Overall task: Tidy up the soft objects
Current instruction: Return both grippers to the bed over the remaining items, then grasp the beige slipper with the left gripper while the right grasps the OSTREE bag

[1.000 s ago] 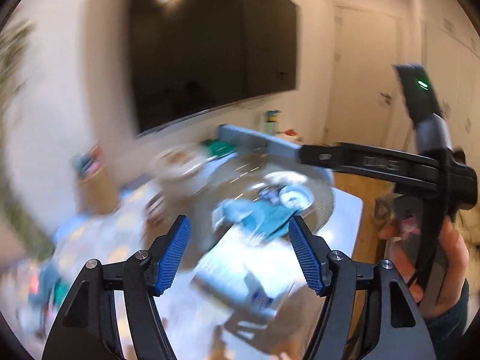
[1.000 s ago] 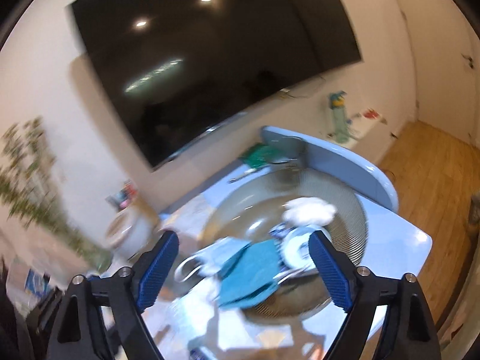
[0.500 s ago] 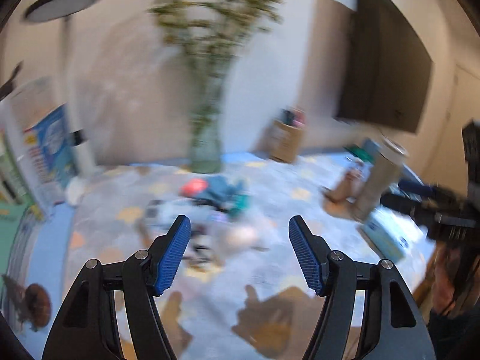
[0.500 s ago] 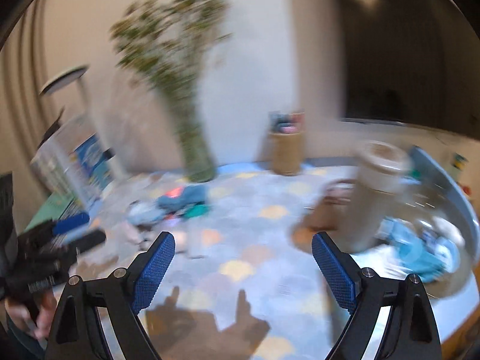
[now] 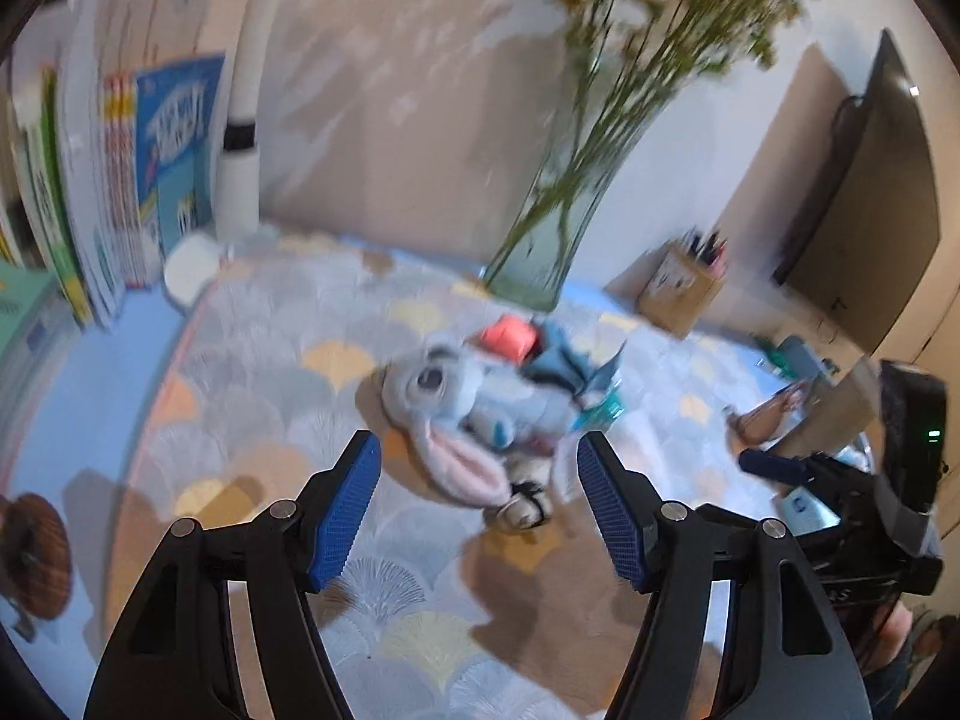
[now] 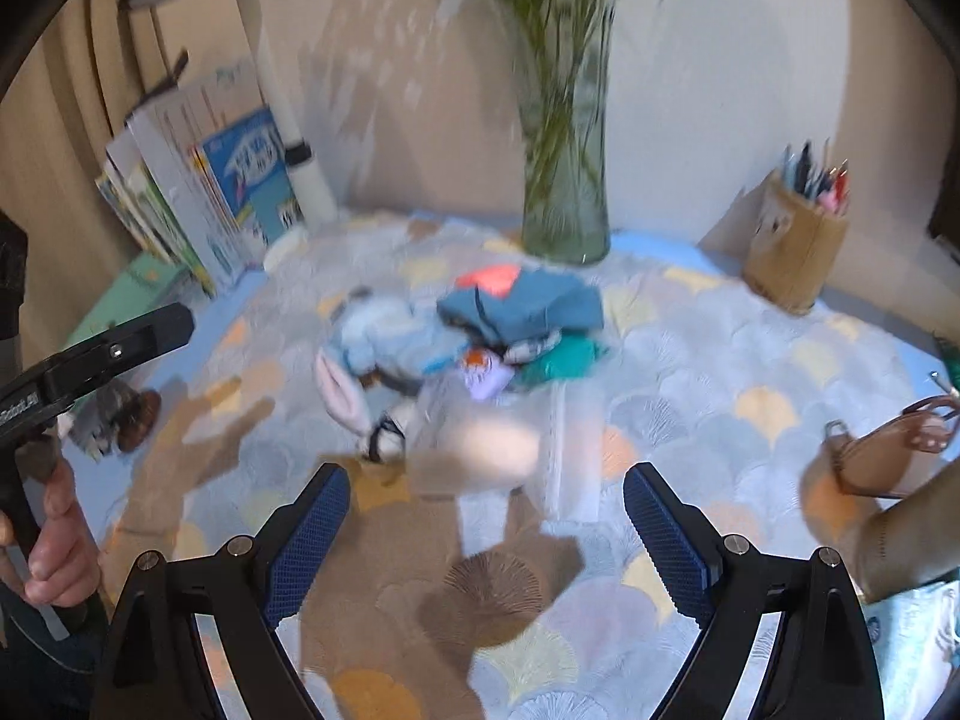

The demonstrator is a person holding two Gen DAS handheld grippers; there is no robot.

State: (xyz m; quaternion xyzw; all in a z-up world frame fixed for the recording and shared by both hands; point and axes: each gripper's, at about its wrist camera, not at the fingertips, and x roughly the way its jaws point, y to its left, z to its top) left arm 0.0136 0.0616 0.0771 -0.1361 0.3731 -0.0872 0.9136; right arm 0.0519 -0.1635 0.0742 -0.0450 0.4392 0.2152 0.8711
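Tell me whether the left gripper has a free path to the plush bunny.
Probably yes: the left gripper is open, the plush bunny lies just ahead between its fingers, and only bare tablecloth shows between them.

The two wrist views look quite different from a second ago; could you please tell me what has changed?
Both grippers swung left, away from the round basin under the TV, onto the pile of soft things: the plush rabbit, the blue cloth and the glass vase behind them. The left gripper and right gripper stayed open and empty; nothing was taken hold of.
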